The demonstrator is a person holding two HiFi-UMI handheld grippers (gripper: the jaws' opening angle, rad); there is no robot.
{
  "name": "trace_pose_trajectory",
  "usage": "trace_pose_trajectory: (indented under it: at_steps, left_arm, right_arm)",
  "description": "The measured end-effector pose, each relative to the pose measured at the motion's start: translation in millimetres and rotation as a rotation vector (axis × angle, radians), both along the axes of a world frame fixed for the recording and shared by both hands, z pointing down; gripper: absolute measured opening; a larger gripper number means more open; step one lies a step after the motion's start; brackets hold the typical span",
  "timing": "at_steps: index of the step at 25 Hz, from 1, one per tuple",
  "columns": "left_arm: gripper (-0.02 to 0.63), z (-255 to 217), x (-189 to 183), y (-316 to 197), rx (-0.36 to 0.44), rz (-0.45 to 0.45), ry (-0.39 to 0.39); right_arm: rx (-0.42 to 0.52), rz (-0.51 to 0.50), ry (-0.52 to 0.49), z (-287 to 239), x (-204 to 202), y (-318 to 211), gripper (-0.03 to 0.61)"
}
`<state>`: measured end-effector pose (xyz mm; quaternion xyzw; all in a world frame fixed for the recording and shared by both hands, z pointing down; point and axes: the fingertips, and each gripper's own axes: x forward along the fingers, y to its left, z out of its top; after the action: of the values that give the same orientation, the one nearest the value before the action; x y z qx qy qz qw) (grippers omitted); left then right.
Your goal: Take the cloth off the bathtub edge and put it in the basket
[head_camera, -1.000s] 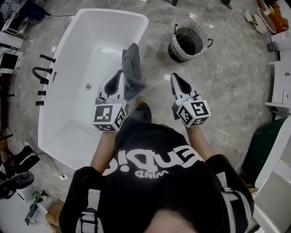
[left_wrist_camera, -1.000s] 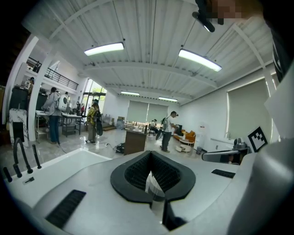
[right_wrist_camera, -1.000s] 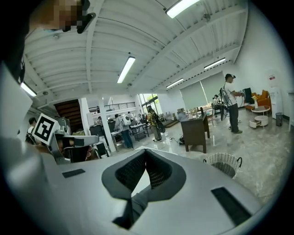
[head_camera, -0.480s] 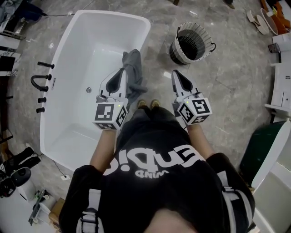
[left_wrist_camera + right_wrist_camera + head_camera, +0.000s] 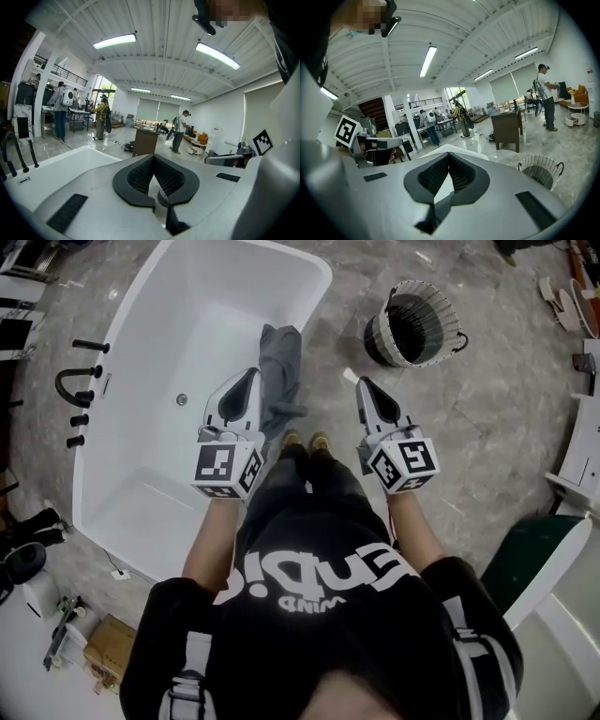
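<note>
With the cloth (image 5: 279, 371) draped over the bathtub (image 5: 315, 306) rim at twelve o'clock and the basket (image 5: 441, 351) at one o'clock, the left gripper (image 5: 250, 375) and right gripper (image 5: 362, 383) are held empty, jaws pressed together, presumably ahead of any grasp.

The left tongs (image 5: 250, 375) hide the left edge of the cloth (image 5: 281, 362) where it hangs over the right rim of the bathtub (image 5: 141, 484). The bathtub's far left corner is cut off by the head view's top edge. The dark inside of the basket (image 5: 378, 334) cannot be made out.
</note>
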<state>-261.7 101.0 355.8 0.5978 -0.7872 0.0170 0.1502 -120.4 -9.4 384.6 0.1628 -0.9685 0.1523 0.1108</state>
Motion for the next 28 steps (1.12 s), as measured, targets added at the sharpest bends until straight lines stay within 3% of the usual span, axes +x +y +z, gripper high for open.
trace_pose_trajectory:
  at_steps: [11, 18, 23, 25, 28]
  left_arm:
    - [0.015, 97, -23, -14, -0.068, -0.014, 0.048]
    - [0.027, 114, -27, -14, -0.062, -0.048, 0.061]
    - [0.285, 117, -22, -17, -0.051, -0.032, 0.076]
    - [0.338, 118, -21, -17, -0.051, -0.029, 0.06]
    - [0.36, 125, -19, -18, -0.07, -0.019, 0.05]
  right_arm:
    - [-0.064, -0.022, 0.085, 87, -33, -11, 0.014]
    - [-0.075, -0.035, 0.116, 103, -31, -11, 0.014]
    - [-0.07, -0.062, 0.114, 100, -35, -6, 0.014]
    - [-0.07, -0.071, 0.114, 101, -37, -4, 0.014]
    - [-0.07, -0.077, 0.115, 102, -36, -1, 0.014]
